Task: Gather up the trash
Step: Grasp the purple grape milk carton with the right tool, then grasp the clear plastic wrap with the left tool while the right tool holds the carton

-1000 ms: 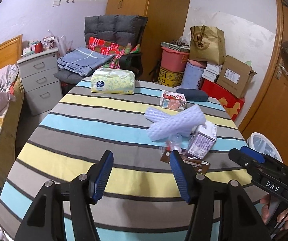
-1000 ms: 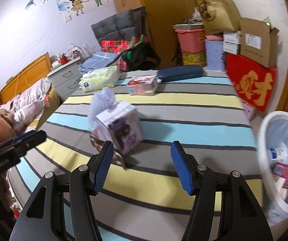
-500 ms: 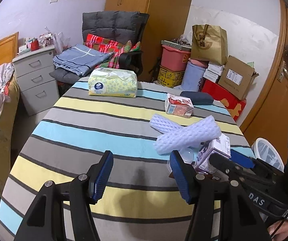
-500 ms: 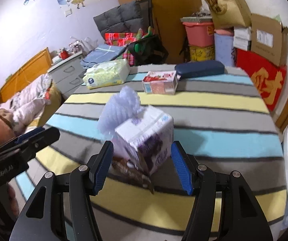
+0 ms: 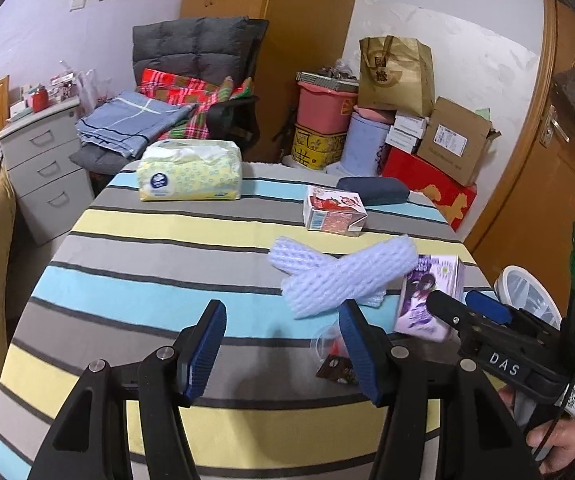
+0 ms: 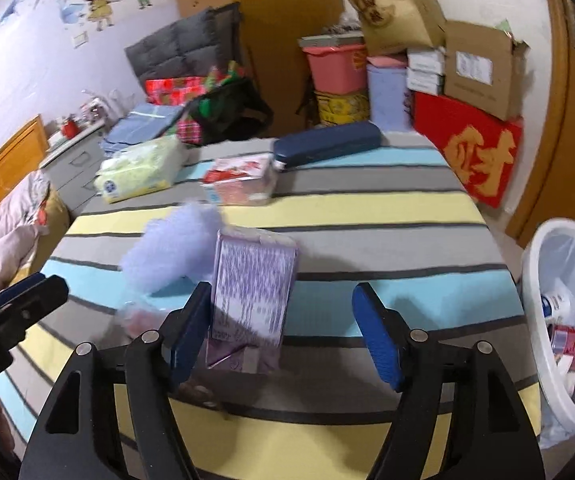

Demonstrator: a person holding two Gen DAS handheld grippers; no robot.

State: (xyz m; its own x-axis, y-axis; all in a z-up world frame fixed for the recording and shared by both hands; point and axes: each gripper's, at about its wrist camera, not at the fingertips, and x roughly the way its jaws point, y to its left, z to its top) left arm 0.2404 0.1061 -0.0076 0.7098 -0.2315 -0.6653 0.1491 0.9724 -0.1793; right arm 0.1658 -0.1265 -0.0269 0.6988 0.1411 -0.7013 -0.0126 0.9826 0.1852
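The purple carton (image 6: 252, 300) stands between the pads of the right claw (image 6: 283, 336), nearer its left pad; the jaws are opening, gripping nothing. The left claw (image 5: 283, 354) hangs half-spread, empty.

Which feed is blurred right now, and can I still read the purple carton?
Right wrist view: motion blur smears the purple printed carton and the lilac foam net sleeve; its print is unreadable. Left wrist view: sharp, with the carton clear, though fisheye bends the striped tablecloth edges.

The left claw (image 5: 283, 354) partly hides a dark wrapper (image 5: 335, 370).
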